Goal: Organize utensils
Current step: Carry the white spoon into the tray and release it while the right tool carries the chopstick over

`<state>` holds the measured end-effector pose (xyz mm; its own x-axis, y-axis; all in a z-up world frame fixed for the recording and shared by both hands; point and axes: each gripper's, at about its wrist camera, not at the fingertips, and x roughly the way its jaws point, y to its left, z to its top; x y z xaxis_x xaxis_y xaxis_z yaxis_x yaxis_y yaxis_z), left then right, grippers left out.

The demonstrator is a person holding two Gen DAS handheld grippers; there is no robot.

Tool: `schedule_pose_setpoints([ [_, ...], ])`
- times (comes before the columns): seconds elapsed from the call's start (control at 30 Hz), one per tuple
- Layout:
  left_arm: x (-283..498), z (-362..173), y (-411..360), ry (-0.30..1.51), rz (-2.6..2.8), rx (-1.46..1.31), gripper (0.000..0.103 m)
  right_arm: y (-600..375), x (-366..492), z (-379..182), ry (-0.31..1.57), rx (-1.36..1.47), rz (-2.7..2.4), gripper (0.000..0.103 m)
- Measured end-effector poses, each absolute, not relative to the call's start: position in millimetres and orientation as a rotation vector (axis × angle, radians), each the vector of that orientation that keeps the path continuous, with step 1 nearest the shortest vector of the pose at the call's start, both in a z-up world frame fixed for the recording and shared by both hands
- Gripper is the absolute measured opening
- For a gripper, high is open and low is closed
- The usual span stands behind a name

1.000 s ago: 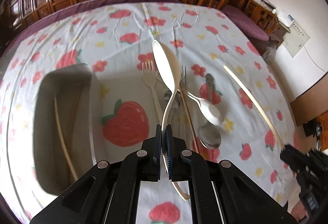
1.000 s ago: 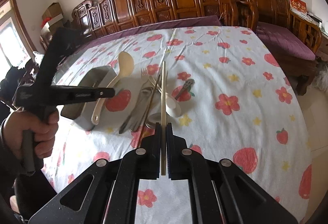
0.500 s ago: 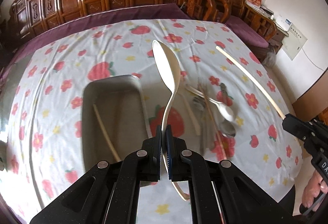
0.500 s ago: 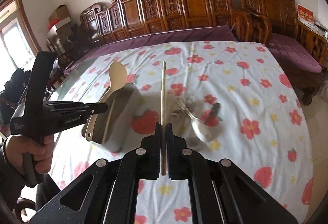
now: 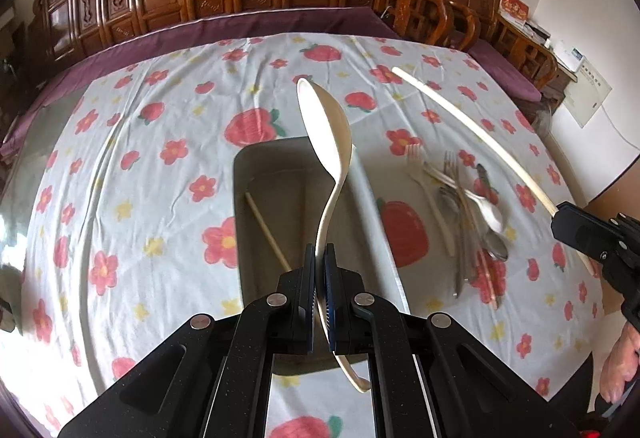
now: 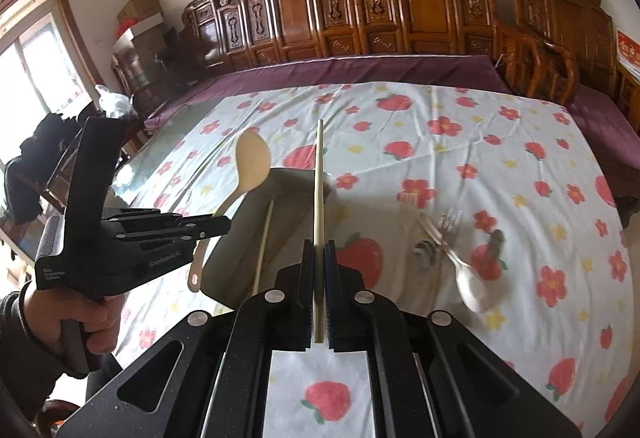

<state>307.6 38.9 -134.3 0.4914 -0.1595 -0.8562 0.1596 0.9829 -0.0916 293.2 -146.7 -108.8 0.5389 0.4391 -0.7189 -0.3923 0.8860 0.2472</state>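
Observation:
My left gripper (image 5: 319, 258) is shut on a cream wooden spoon (image 5: 326, 129) and holds it in the air over the grey rectangular tray (image 5: 256, 238); the spoon also shows in the right wrist view (image 6: 252, 161). One chopstick (image 5: 266, 228) lies inside the tray. My right gripper (image 6: 319, 254) is shut on a second pale chopstick (image 6: 319, 181), held above the tray's (image 6: 230, 258) right side. A pile of metal forks and spoons (image 5: 468, 205) lies on the cloth right of the tray.
The table wears a white cloth with strawberries and flowers (image 5: 160, 157). Carved wooden chairs (image 6: 400, 5) line the far edge. The loose cutlery also shows in the right wrist view (image 6: 452, 238), blurred by motion.
Both grippers have swung left, so the tray now sits under the spoon and below the held chopstick. The cutlery pile has shifted right in both views. Both grips are unchanged.

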Motion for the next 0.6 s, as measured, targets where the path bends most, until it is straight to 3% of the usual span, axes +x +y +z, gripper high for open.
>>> schedule_pose_setpoints([
  [0.6,321,-173,53,1.088,-0.179,-0.026,0.005,-107,302,-135,0.926,0.042,0.520,0.006],
])
